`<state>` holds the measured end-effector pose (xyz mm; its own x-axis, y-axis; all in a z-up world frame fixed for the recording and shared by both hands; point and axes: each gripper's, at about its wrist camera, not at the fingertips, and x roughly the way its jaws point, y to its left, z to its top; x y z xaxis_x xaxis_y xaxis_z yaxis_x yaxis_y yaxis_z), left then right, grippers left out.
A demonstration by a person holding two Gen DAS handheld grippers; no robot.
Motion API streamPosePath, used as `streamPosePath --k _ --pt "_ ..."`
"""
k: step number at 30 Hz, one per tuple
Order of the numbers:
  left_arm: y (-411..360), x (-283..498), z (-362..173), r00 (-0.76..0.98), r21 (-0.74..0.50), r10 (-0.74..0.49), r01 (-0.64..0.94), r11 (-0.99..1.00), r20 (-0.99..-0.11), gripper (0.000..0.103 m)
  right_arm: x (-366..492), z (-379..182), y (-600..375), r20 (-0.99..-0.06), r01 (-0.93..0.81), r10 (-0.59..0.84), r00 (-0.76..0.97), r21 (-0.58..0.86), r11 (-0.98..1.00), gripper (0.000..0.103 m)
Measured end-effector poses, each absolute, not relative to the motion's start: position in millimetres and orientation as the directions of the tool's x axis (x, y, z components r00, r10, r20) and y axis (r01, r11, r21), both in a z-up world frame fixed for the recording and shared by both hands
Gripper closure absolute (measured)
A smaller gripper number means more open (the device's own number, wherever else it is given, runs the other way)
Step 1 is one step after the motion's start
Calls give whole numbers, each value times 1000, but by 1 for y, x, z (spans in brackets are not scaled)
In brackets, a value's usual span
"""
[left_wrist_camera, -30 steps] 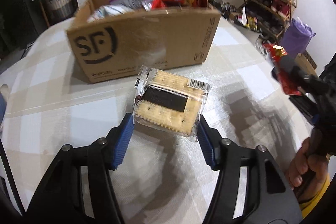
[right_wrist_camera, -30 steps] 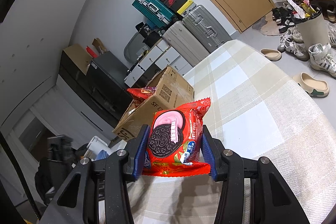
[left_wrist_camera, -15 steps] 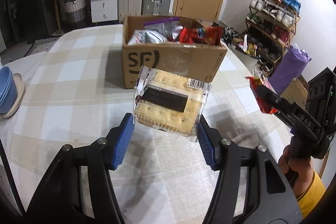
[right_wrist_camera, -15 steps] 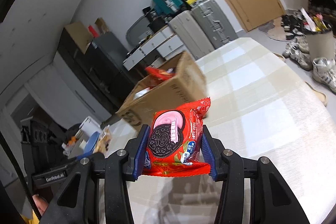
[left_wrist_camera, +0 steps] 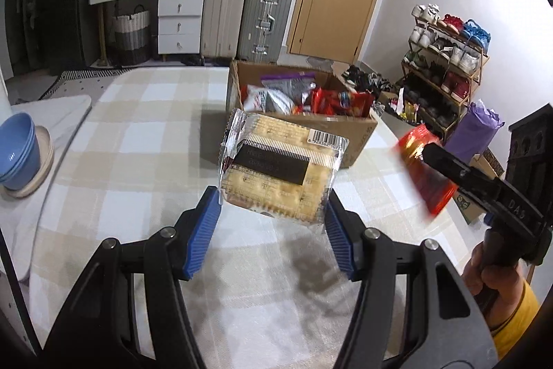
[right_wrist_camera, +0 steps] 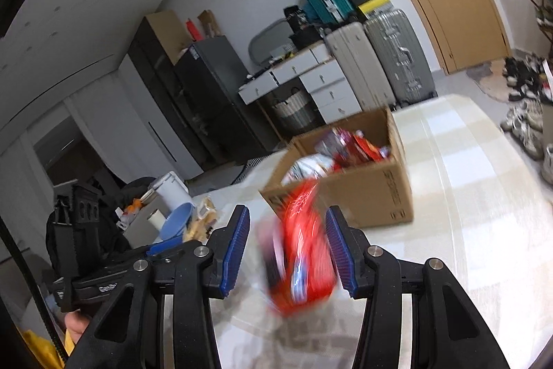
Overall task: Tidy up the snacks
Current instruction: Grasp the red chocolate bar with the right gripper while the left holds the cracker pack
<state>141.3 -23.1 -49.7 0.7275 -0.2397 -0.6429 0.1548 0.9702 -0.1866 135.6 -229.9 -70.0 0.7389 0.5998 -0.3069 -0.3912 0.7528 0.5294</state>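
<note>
Both grippers are clamped on snacks: the left gripper (left_wrist_camera: 273, 213) grips a clear cracker pack (left_wrist_camera: 281, 173) across its width, the right gripper (right_wrist_camera: 287, 251) a blurred red cookie packet (right_wrist_camera: 300, 248). Beyond both sits the open cardboard box (left_wrist_camera: 349, 140) on the checked table (left_wrist_camera: 138, 161); the left looks nearer it.

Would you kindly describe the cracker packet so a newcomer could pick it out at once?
Start at the checked table and the open cardboard box of snacks. In front of the box, the left gripper holds the cracker packet above the table. It alone is clear-wrapped, showing pale square crackers and a black label; the others are red or silver.
</note>
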Motion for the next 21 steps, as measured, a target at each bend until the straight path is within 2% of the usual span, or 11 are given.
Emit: streamPosePath --k 3,9,12,13,17,21 --pt "-18 146 -40 739 -181 -240 161 970 -629 46 141 -59 -220 -338 -392 575 745 476 787 55" --pt "-13 151 -41 735 -175 -223 143 974 -641 46 138 -99 -200 -438 -392 570 695 435 811 55" --pt "-4 149 -51 718 -195 -224 125 973 -659 46 134 -123 -191 -480 -425 634 607 478 769 55" --pt "-1 149 -54 715 -201 -225 120 972 -662 46 133 -131 -184 -505 -443 647 571 474 761 52" --pt "9 146 -64 709 -194 -202 93 977 -675 46 133 -156 -151 -626 -529 636 451 386 756 48" --pt "16 140 -65 709 -183 -184 79 980 -681 46 140 -163 -133 -686 -561 595 419 319 764 48"
